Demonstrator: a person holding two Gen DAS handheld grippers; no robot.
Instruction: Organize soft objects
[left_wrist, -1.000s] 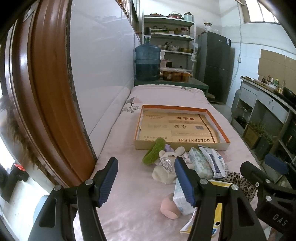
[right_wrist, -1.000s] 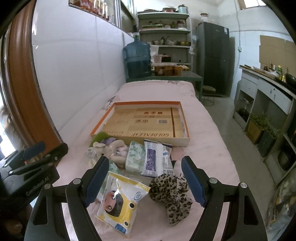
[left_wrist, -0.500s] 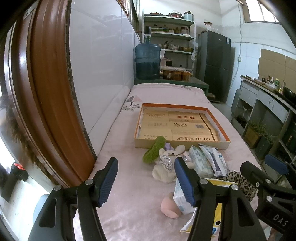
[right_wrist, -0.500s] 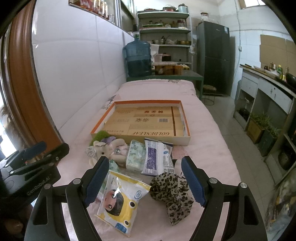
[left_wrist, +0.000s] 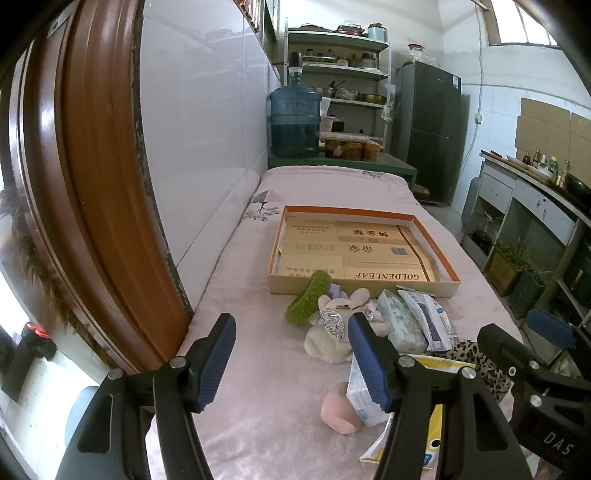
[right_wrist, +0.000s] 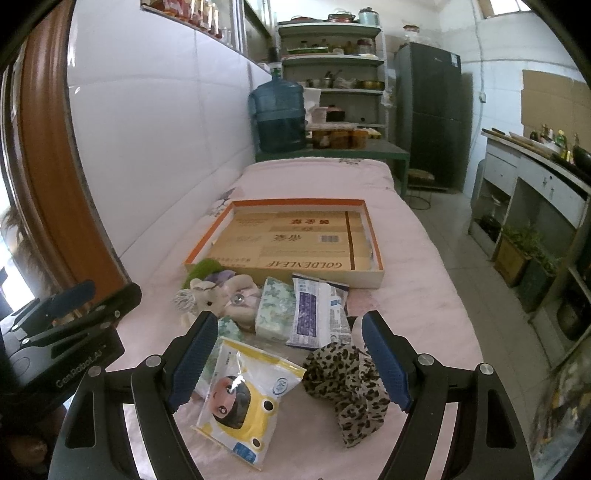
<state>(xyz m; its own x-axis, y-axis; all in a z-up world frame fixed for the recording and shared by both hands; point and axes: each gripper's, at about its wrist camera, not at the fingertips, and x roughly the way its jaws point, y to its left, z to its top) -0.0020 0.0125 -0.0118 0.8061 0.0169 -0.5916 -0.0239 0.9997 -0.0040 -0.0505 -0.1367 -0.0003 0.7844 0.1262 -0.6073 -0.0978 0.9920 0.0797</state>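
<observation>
A shallow cardboard box (left_wrist: 364, 286) (right_wrist: 365, 278) with an orange rim lies empty on the pink bed. In front of it lies a heap of soft things: a green fuzzy band (left_wrist: 308, 297), a cream plush rabbit (left_wrist: 332, 338) (right_wrist: 236, 295), tissue packs (left_wrist: 400, 319) (right_wrist: 275, 308), a purple wipes pack (right_wrist: 314, 312), a yellow cartoon packet (right_wrist: 243, 398), a leopard-print cloth (right_wrist: 351, 380) and a pink round toy (left_wrist: 338, 411). My left gripper (left_wrist: 291, 360) is open and empty, near the rabbit. My right gripper (right_wrist: 288, 363) is open and empty over the packet and cloth.
A white tiled wall (left_wrist: 199, 147) and brown wooden frame (left_wrist: 85, 177) run along the bed's left side. A blue water jug (left_wrist: 294, 122), shelves and a dark fridge (left_wrist: 430, 125) stand beyond the bed. Cabinets (right_wrist: 532, 192) and floor lie to the right.
Both grippers have drifted very slightly; the view barely shifts. Nothing was taken hold of or moved.
</observation>
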